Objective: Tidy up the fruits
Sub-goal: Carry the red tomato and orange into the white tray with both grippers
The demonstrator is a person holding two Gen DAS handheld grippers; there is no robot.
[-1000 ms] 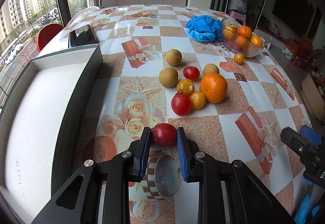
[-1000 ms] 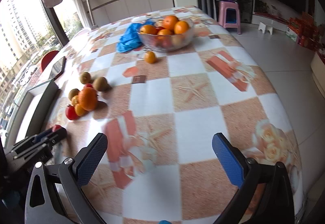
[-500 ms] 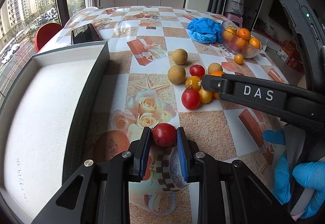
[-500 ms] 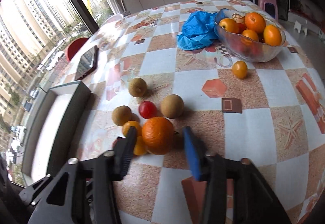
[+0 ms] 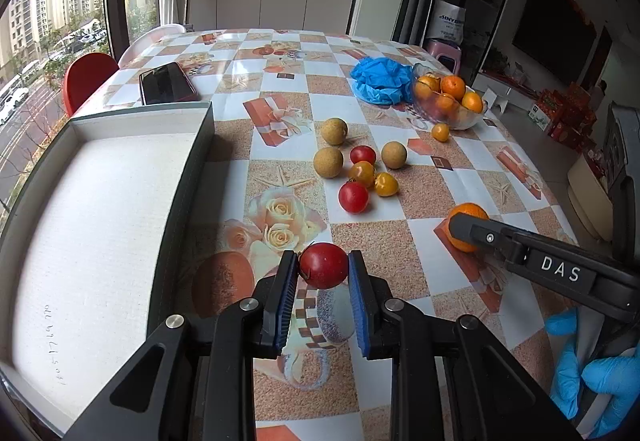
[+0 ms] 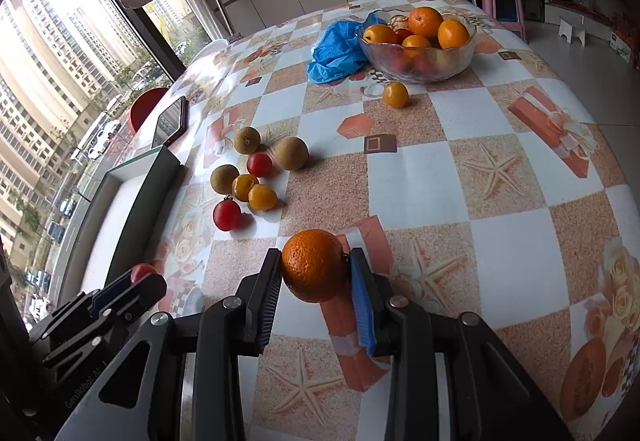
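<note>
My left gripper [image 5: 322,269] is shut on a red tomato [image 5: 324,265] and holds it just above the table, right of the grey tray [image 5: 188,177]. My right gripper [image 6: 314,273] is shut on a large orange [image 6: 314,265], which also shows in the left wrist view [image 5: 466,215]. On the table lies a cluster of loose fruit: brown round fruits [image 5: 328,162], red tomatoes [image 5: 353,197] and yellow tomatoes [image 5: 386,184]. The left gripper with its tomato also shows in the right wrist view [image 6: 138,275].
A glass bowl [image 6: 418,65] of oranges stands at the far right, with a small orange fruit [image 6: 395,94] in front of it and a blue bag [image 6: 336,49] beside it. A phone [image 5: 167,83] lies beyond the tray. A red chair [image 5: 86,75] is at the table's left edge.
My right gripper moved in, closed on the large orange and carried it away from the cluster toward the near right. My left gripper kept its hold on the tomato and rose a little.
</note>
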